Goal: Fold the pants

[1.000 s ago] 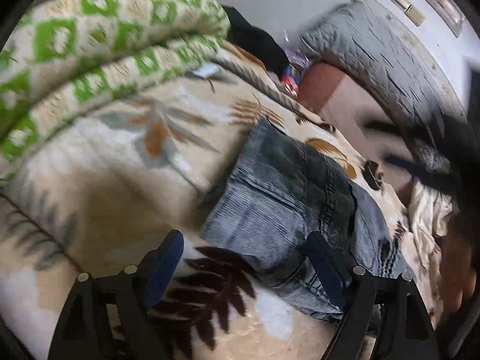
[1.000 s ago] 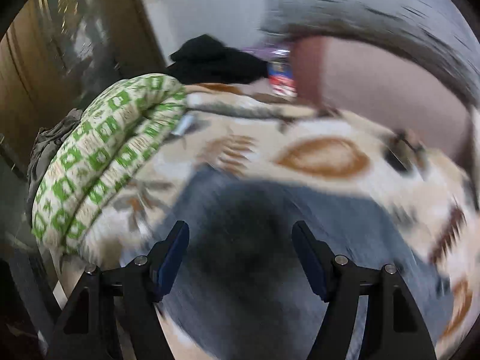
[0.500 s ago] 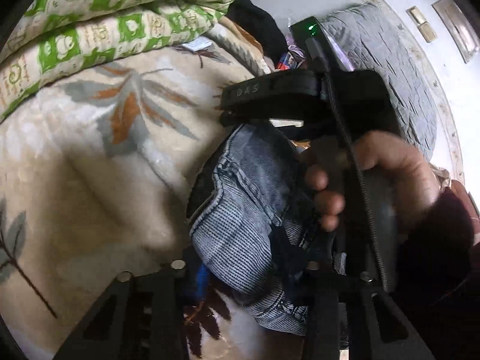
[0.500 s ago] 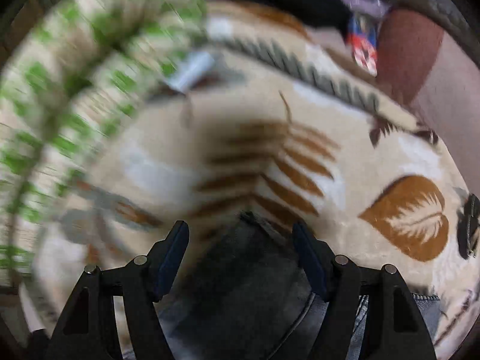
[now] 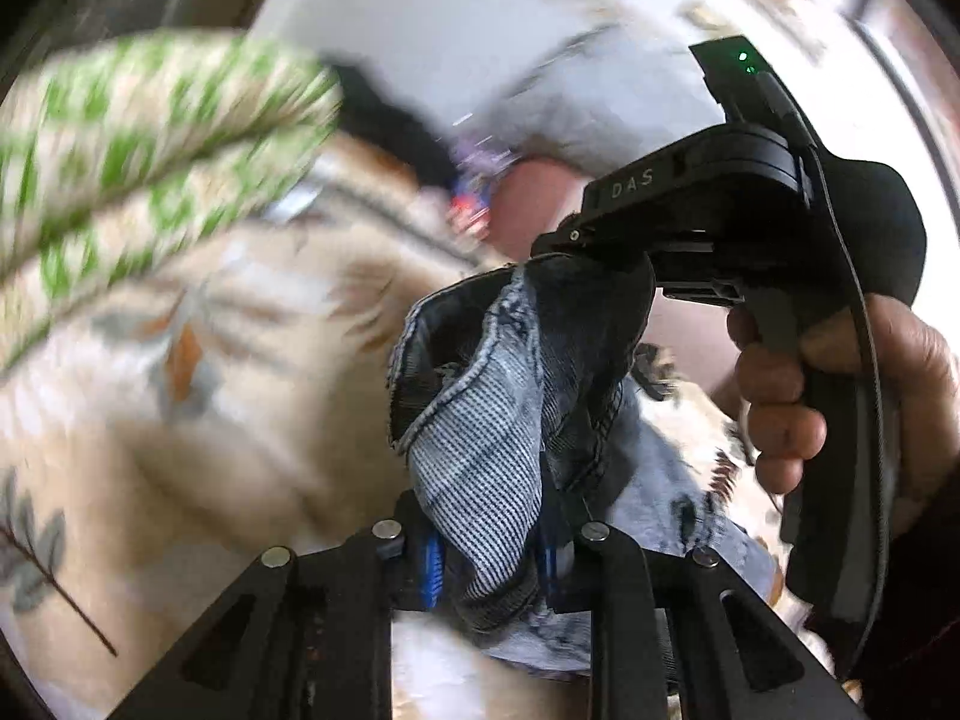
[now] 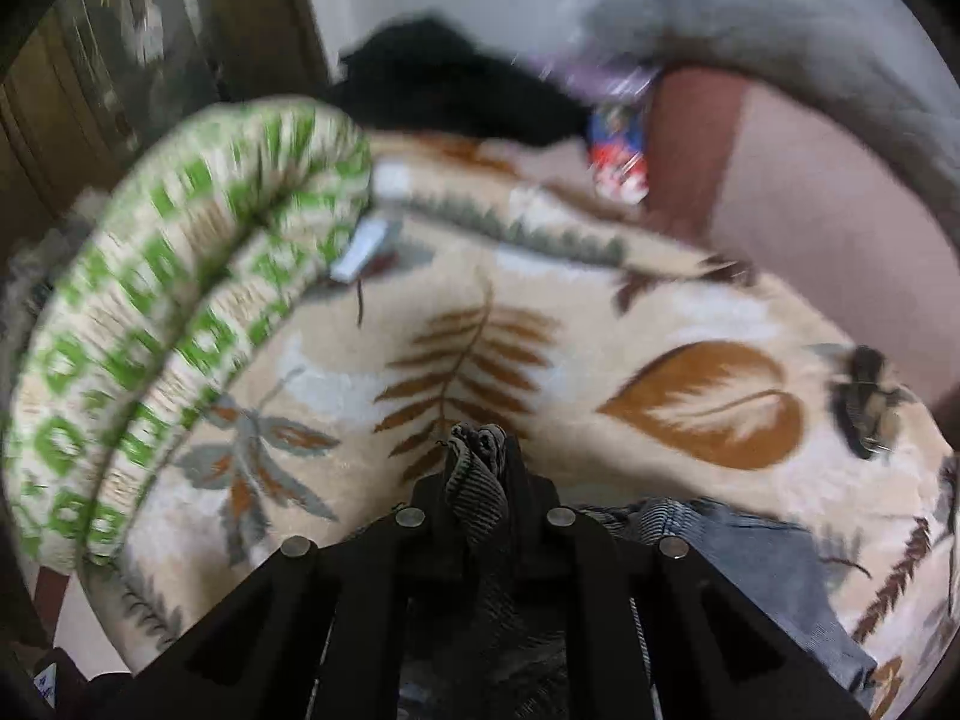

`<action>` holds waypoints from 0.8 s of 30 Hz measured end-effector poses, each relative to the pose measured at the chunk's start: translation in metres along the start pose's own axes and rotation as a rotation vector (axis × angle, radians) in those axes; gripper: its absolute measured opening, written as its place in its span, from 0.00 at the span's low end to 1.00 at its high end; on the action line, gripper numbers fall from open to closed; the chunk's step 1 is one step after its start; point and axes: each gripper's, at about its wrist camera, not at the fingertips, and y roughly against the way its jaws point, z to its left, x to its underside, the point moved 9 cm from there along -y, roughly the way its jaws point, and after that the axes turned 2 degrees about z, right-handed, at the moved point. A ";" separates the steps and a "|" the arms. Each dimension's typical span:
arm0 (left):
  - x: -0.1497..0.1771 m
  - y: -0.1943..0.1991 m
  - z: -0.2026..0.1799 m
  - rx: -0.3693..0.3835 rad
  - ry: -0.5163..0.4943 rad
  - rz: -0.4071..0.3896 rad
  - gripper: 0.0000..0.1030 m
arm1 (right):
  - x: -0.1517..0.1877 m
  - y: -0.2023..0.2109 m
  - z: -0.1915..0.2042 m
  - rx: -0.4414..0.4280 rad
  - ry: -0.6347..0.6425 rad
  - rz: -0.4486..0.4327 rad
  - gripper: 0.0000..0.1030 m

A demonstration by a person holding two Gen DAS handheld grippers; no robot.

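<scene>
The grey-blue denim pants (image 5: 480, 444) are lifted off the leaf-patterned blanket (image 5: 180, 420). My left gripper (image 5: 489, 552) is shut on a fold of the denim at the bottom of the left wrist view. My right gripper (image 6: 477, 480) is shut on another bunched edge of the pants (image 6: 474, 495); in the left wrist view it (image 5: 576, 249) pinches the top of the cloth, held by a hand. The rest of the pants (image 6: 750, 558) trails on the blanket at lower right.
A rolled green-and-cream quilt (image 6: 150, 360) lies at the left of the bed. A black garment (image 6: 444, 90) and a colourful packet (image 6: 618, 150) sit at the far edge, beside a grey padded headboard (image 6: 780, 18). A wooden wardrobe (image 6: 90, 60) stands far left.
Both grippers have closed on the pants and raised them off the blanket. One second ago both were open above the folded pants lying flat.
</scene>
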 end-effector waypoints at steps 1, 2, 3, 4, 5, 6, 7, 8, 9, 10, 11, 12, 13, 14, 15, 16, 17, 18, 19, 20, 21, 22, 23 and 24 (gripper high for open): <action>0.000 0.006 -0.013 0.020 -0.045 -0.022 0.23 | -0.001 0.015 -0.008 -0.003 -0.021 -0.032 0.09; 0.001 0.012 -0.028 0.046 -0.095 -0.042 0.23 | 0.002 0.036 -0.020 -0.011 -0.051 -0.077 0.09; 0.005 0.019 -0.045 0.076 -0.145 -0.058 0.23 | 0.002 0.049 -0.027 -0.018 -0.070 -0.108 0.09; 0.010 0.025 -0.062 0.107 -0.190 -0.069 0.23 | 0.005 0.062 -0.038 -0.024 -0.091 -0.138 0.09; 0.014 0.028 -0.074 0.128 -0.223 -0.073 0.23 | 0.010 0.077 -0.050 -0.029 -0.116 -0.168 0.09; 0.017 0.028 -0.088 0.151 -0.258 -0.069 0.23 | 0.019 0.094 -0.065 -0.036 -0.146 -0.200 0.09; 0.026 0.030 -0.105 0.179 -0.289 -0.056 0.23 | 0.027 0.106 -0.077 -0.045 -0.166 -0.221 0.09; 0.031 0.029 -0.117 0.204 -0.301 -0.041 0.23 | 0.036 0.116 -0.091 -0.052 -0.188 -0.239 0.09; 0.040 0.027 -0.131 0.233 -0.317 -0.018 0.22 | 0.048 0.127 -0.110 -0.055 -0.223 -0.255 0.09; 0.052 0.024 -0.149 0.256 -0.342 0.010 0.22 | 0.059 0.134 -0.124 -0.057 -0.251 -0.267 0.09; 0.060 0.023 -0.162 0.268 -0.364 0.026 0.22 | 0.069 0.140 -0.140 -0.061 -0.280 -0.279 0.09; 0.069 0.019 -0.176 0.281 -0.391 0.043 0.22 | 0.084 0.145 -0.160 -0.062 -0.322 -0.292 0.09; 0.077 0.015 -0.189 0.290 -0.411 0.060 0.22 | 0.094 0.148 -0.176 -0.060 -0.353 -0.296 0.09; 0.087 0.011 -0.201 0.301 -0.423 0.083 0.22 | 0.108 0.149 -0.196 -0.063 -0.393 -0.300 0.09; 0.096 0.005 -0.211 0.309 -0.430 0.107 0.22 | 0.117 0.151 -0.209 -0.066 -0.420 -0.305 0.09; 0.106 -0.004 -0.222 0.313 -0.445 0.138 0.22 | 0.128 0.151 -0.224 -0.069 -0.455 -0.310 0.09; 0.110 -0.014 -0.230 0.312 -0.460 0.156 0.22 | 0.136 0.151 -0.237 -0.077 -0.484 -0.313 0.09; 0.117 -0.020 -0.240 0.311 -0.478 0.168 0.22 | 0.147 0.148 -0.252 -0.086 -0.518 -0.317 0.09; 0.124 -0.024 -0.248 0.311 -0.495 0.179 0.22 | 0.155 0.147 -0.263 -0.087 -0.542 -0.320 0.09; 0.130 -0.030 -0.256 0.313 -0.509 0.192 0.22 | 0.165 0.144 -0.276 -0.094 -0.574 -0.325 0.09; 0.137 -0.034 -0.265 0.320 -0.520 0.205 0.22 | 0.174 0.143 -0.288 -0.104 -0.600 -0.331 0.09; 0.143 -0.036 -0.273 0.327 -0.531 0.215 0.22 | 0.181 0.141 -0.298 -0.114 -0.629 -0.336 0.09; 0.147 -0.039 -0.279 0.332 -0.546 0.219 0.22 | 0.190 0.139 -0.311 -0.132 -0.673 -0.335 0.09; 0.151 -0.040 -0.285 0.336 -0.564 0.219 0.22 | 0.195 0.138 -0.321 -0.148 -0.710 -0.330 0.09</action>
